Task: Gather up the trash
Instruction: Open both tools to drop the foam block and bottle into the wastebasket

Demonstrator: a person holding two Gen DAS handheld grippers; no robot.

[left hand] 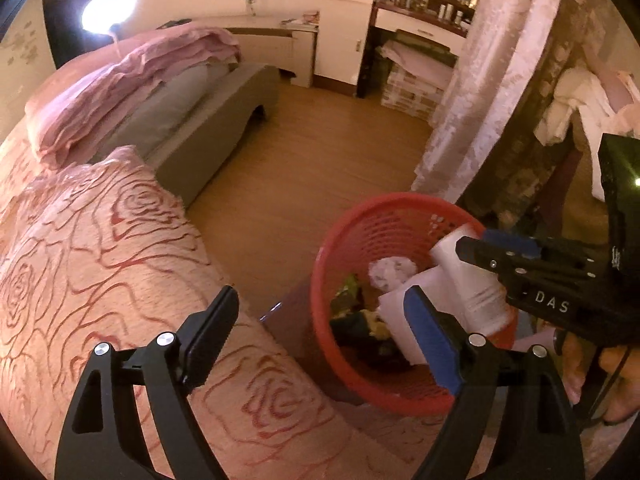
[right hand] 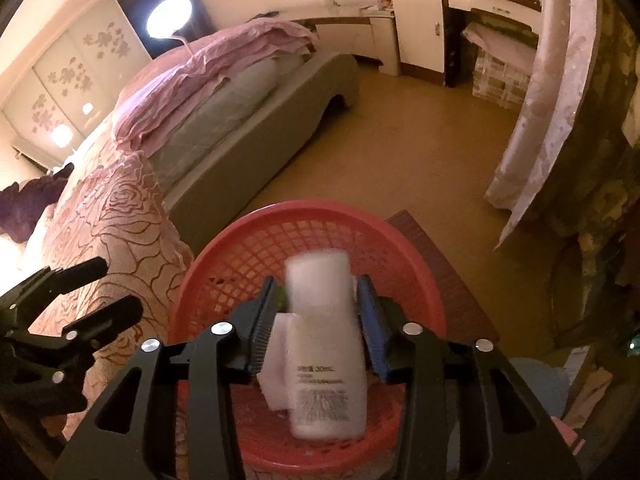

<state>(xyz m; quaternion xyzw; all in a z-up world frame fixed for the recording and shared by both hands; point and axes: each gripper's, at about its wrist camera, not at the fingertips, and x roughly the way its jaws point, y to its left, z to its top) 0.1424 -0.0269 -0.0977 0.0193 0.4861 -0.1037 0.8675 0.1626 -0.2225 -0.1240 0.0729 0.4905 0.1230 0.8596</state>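
Each black two-finger left gripper (left hand: 320, 336) arm is a flat plastic link with a triangular cut-out and round silver screw heads at its pivots; one pad is blue, the other dark and ribbed. The matching black right gripper (right hand: 316, 324) carries white "DAS" lettering on its body, with a thin black cable trailing below it

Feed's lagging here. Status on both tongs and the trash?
Left tongs open, empty, beside the red basket. White bottle between right tongs over the basket, pads barely clear of it. Nothing in the way.
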